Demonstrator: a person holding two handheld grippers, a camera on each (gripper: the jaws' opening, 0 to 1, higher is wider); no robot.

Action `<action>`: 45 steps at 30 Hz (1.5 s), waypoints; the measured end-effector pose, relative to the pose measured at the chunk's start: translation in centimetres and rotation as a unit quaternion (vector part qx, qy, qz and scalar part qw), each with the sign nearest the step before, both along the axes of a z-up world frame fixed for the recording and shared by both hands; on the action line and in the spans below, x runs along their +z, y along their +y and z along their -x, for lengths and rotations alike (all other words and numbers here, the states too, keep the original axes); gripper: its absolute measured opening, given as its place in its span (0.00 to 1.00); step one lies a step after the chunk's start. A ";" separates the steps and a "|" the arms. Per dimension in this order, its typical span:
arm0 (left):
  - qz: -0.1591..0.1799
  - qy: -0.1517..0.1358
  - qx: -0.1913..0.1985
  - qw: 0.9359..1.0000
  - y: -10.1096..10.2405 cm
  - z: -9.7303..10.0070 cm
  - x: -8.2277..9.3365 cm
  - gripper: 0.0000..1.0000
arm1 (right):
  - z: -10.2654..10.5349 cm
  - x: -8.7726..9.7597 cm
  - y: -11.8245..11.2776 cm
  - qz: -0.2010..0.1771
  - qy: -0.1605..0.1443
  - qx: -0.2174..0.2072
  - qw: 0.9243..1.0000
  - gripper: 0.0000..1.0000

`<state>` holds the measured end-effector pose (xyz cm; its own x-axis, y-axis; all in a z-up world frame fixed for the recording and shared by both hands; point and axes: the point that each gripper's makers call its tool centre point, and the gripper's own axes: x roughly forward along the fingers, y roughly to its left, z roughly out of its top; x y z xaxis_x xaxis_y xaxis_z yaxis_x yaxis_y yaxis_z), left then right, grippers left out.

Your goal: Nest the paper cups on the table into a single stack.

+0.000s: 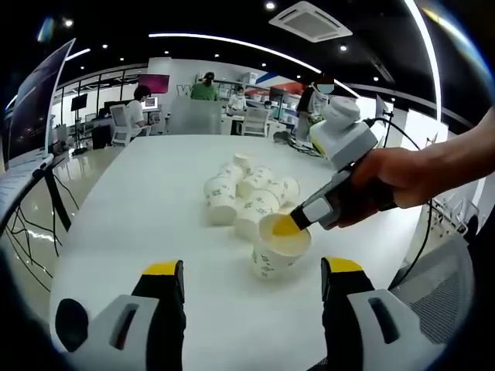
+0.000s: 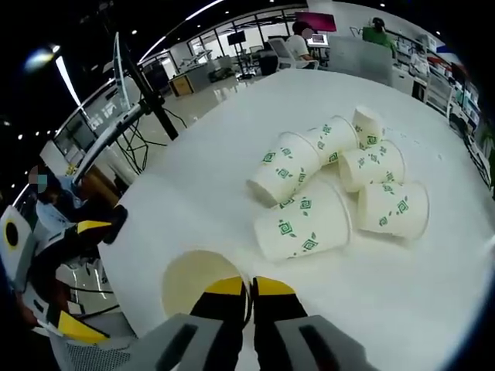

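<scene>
One white paper cup with green prints (image 1: 277, 249) stands upright near the table's front edge, its mouth (image 2: 188, 284) seen from above. My right gripper (image 2: 250, 287), held by a hand, is shut on that cup's rim, one jaw inside and one outside; from the left gripper view it (image 1: 288, 225) reaches in from the right. Several more cups (image 2: 303, 220) lie on their sides in a cluster (image 1: 246, 193) farther in. My left gripper (image 1: 253, 269) stands open just in front of the upright cup, nothing between its jaws; it (image 2: 83, 277) also appears at the table's edge.
The white table (image 1: 131, 201) stretches far back. A monitor on a stand (image 1: 35, 108) is beside its left edge and a mesh chair (image 1: 441, 286) at the right. People sit at desks (image 1: 139, 108) in the background.
</scene>
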<state>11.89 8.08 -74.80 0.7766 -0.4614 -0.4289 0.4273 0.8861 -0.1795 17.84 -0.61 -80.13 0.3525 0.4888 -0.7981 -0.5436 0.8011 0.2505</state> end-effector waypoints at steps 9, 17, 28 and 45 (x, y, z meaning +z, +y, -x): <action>0.001 0.000 0.000 1.000 -0.1 0.0 0.2 0.71 | -0.2 -0.2 0.4 -0.001 0.001 0.003 1.000 0.04; 0.000 0.001 -0.003 1.000 -0.2 0.1 0.2 0.71 | -0.3 0.4 0.3 -0.007 -0.007 0.004 1.000 0.08; -0.002 0.001 -0.006 1.000 -0.4 0.2 0.2 0.70 | -1.3 1.0 -0.5 -0.020 -0.022 0.003 1.000 0.12; -0.002 0.001 -0.006 1.000 -0.1 0.1 -0.1 0.70 | -4.4 4.0 -1.8 -0.042 -0.101 0.027 0.994 0.43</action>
